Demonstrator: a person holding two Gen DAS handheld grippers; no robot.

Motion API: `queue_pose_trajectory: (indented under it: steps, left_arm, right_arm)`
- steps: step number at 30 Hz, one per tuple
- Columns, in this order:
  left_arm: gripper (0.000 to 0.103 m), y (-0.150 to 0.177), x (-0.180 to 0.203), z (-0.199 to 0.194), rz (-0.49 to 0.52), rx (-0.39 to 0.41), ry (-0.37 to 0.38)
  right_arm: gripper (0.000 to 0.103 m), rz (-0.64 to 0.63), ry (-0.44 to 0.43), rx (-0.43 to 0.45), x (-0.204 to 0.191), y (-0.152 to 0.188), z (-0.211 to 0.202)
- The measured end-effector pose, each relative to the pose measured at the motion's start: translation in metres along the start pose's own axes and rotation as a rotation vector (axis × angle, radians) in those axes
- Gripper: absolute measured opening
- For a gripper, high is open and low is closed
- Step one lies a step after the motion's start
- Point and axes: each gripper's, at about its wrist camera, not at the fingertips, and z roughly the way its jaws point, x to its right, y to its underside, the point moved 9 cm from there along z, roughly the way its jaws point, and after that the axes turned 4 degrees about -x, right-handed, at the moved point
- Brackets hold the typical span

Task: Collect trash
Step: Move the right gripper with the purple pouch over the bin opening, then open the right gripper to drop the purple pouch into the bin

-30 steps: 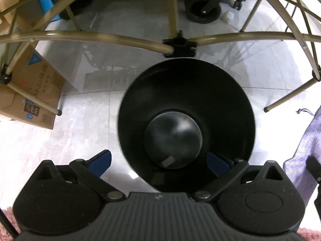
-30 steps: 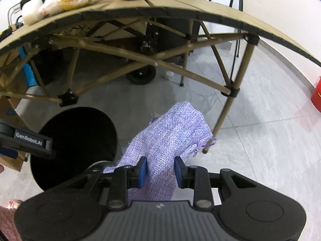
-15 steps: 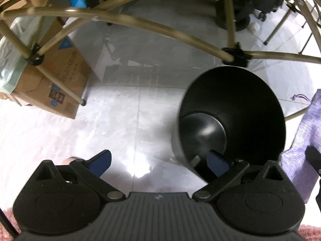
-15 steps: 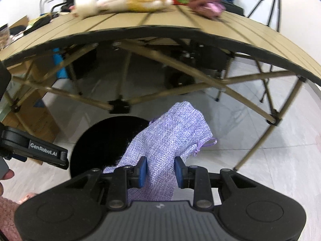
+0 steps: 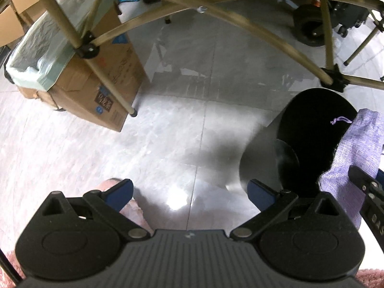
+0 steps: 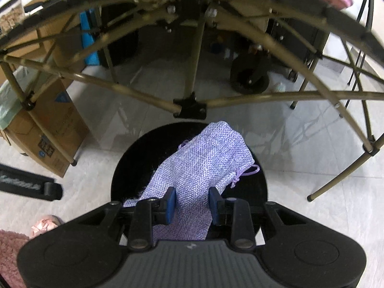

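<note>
The right claw (image 6: 191, 200) points steeply down over the mouth of the black bin (image 6: 134, 168), its two blue pads clenched on a lilac woven pouch (image 6: 204, 158). The pouch hangs forward from the pads over the dark opening, its drawstring (image 6: 244, 174) dangling to the right; its lower end trails back beneath the claw body.

The left claw (image 5: 189, 192) also tilts nearly straight down, off to the left of the bin, with its pads spread wide apart and only pale floor tile (image 5: 168, 132) between them. In the left wrist view the bin sits at the right edge with the pouch draped over its far rim.

The bin stands on the floor just in front of the folding bench's crossed tan legs (image 6: 189, 105). A cardboard box (image 5: 96, 84) lined with a pale green bag sits under the bench to the left.
</note>
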Motion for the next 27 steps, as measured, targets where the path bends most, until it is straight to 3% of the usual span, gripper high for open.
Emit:
queue_pose_trajectory:
  steps: [13, 27]
  left_arm:
    - [0.103, 0.004, -0.003, 0.007, 0.003, -0.022, -0.015]
    - [0.103, 0.007, -0.006, 0.015, 0.017, -0.038, -0.031]
  right_arm:
    - [0.028, 0.085, -0.013, -0.154, 0.001, 0.006, 0.044]
    - [0.028, 0.114, -0.008, -0.197, -0.005, 0.009, 0.074]
